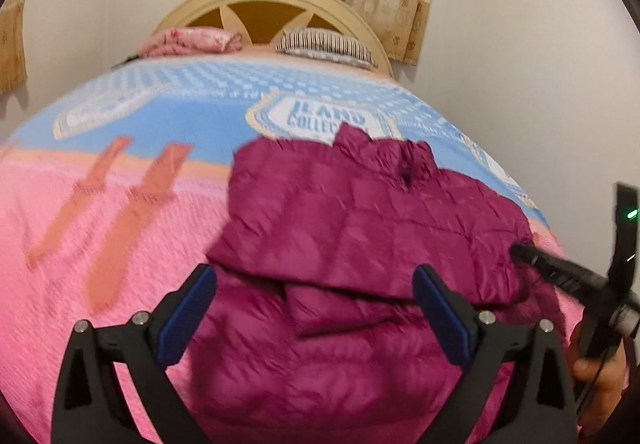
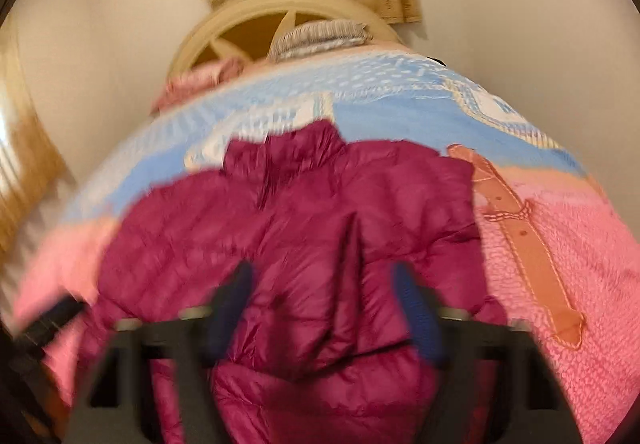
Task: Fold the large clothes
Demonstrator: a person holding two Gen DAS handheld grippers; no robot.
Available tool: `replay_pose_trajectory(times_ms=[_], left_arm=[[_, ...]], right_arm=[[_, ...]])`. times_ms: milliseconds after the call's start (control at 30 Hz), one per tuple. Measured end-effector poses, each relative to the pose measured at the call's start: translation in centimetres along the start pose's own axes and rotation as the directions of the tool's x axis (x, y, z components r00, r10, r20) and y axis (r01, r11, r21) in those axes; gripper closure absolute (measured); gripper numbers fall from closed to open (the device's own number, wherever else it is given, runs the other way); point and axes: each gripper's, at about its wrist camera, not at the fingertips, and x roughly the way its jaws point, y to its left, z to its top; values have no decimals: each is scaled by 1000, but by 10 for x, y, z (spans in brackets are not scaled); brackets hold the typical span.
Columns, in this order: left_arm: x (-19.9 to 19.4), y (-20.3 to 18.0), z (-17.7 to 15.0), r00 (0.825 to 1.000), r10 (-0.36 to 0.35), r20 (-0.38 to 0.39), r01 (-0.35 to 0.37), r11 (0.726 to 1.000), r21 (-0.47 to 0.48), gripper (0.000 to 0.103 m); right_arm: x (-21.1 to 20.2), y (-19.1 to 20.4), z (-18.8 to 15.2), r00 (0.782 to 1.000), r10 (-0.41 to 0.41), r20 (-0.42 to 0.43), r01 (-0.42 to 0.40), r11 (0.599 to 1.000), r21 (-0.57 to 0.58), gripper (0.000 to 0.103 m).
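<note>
Left gripper stands spread wide, blue pads clear of everything, the magenta puffer jacket lying just under and beyond its fingertips. Right gripper, blurred, shows a clear gap between its fingers with nothing pinched, poised over the same jacket on the pink-and-blue bedspread.

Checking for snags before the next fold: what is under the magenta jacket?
The magenta jacket lies on the bedspread, across its pink and blue parts. Anything directly beneath it is covered.
</note>
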Motion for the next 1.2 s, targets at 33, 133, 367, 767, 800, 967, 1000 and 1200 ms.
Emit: replay_pose_trajectory(times_ms=[33,133,367,767,800,967,1000,1200], left_arm=[[1,0,4,1000,22,14,-22,1000,21,3],[-2,8,15,997,58,40,-60,998,32,3],[45,10,56,995,92,30,-92,996,5,3],[137,55,22,964,183,-195,-213,967,-143,4],[138,57,21,962,184,-200,-215,965,-148,2],[140,49,18,944,245,-220,-270,959,-91,0],[139,50,17,945,244,-220,-269,959,-93,0],[109,54,13,934,334,-125,-352,921,-168,0]], right_arm=[[11,2,-3,999,-15,-34,15,1000,-7,86],[30,-1,-12,995,-66,-80,65,998,-6,86],[41,-4,-22,990,-110,-92,106,993,-48,86],[43,-3,-23,991,-101,-83,95,993,-73,86],[44,-3,-24,992,-101,-81,95,993,-73,86],[40,-12,-25,996,-42,-77,40,999,-20,85],[38,-17,-24,996,-14,-89,14,1000,1,85],[8,-43,30,996,65,-61,-51,976,214,80]])
